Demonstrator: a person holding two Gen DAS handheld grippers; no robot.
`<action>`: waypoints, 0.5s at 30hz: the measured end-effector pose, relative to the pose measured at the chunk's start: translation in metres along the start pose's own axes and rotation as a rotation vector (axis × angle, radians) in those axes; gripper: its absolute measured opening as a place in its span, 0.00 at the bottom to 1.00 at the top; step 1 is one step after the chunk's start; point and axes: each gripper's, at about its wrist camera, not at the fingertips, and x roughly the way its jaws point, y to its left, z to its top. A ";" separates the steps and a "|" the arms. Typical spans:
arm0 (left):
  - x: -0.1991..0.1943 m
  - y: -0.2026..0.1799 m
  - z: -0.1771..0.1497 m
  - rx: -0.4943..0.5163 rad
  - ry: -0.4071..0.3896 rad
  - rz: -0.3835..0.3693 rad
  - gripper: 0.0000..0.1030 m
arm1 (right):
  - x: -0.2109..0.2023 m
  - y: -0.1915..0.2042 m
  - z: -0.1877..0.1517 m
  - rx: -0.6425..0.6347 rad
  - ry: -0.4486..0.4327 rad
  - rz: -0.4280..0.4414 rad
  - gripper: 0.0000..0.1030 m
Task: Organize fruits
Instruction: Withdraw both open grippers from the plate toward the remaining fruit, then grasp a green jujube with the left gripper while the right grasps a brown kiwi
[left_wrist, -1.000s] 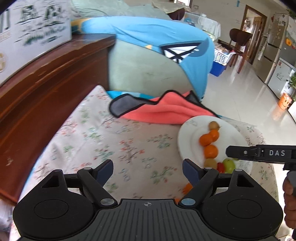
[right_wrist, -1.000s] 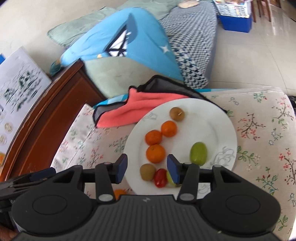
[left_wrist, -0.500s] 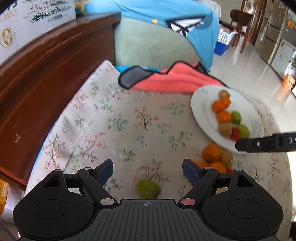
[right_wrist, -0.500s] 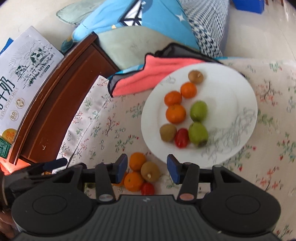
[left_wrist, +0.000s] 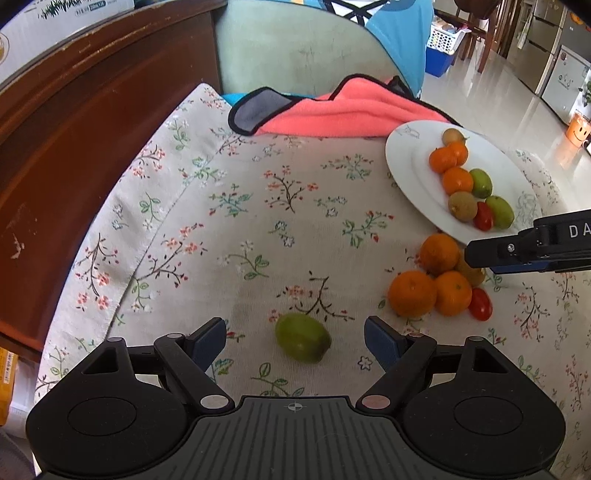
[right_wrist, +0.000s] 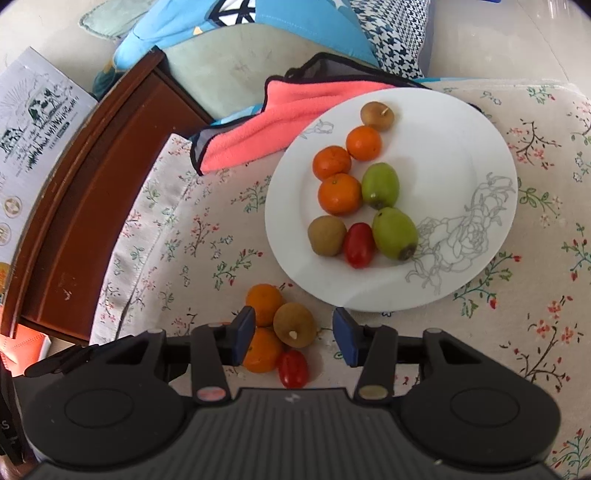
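A white plate (right_wrist: 461, 155) on the floral cloth holds three oranges, two green fruits, two brown fruits and a red tomato; it also shows in the left wrist view (left_wrist: 410, 162). A loose green fruit (left_wrist: 302, 342) lies on the cloth between the fingers of my open, empty left gripper (left_wrist: 295, 341). A loose pile lies below the plate: oranges (right_wrist: 264, 304), a brown fruit (right_wrist: 294, 329) and a red tomato (right_wrist: 293, 368). My right gripper (right_wrist: 294, 334) is open and empty, hovering over the brown fruit. The pile (left_wrist: 430, 284) shows in the left wrist view too.
A pink towel (right_wrist: 280, 122) lies behind the plate. A dark wooden cabinet (left_wrist: 74, 129) borders the cloth on the left, with a printed carton (right_wrist: 33, 122) on it. Cushions (left_wrist: 295, 44) stand behind.
Both grippers have pulled back and tilted down. The loose green fruit and the fruit pile came into view. A second green fruit lies on the plate that was not there one second ago.
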 end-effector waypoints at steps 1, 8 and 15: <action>0.001 0.000 -0.001 0.001 0.001 -0.001 0.81 | 0.001 0.001 -0.001 -0.003 0.003 -0.005 0.46; 0.005 0.002 -0.003 -0.005 -0.004 -0.006 0.78 | 0.009 0.006 -0.003 -0.035 0.004 -0.048 0.41; 0.009 -0.001 -0.006 0.014 -0.011 -0.014 0.66 | 0.009 0.007 -0.005 -0.043 -0.006 -0.037 0.29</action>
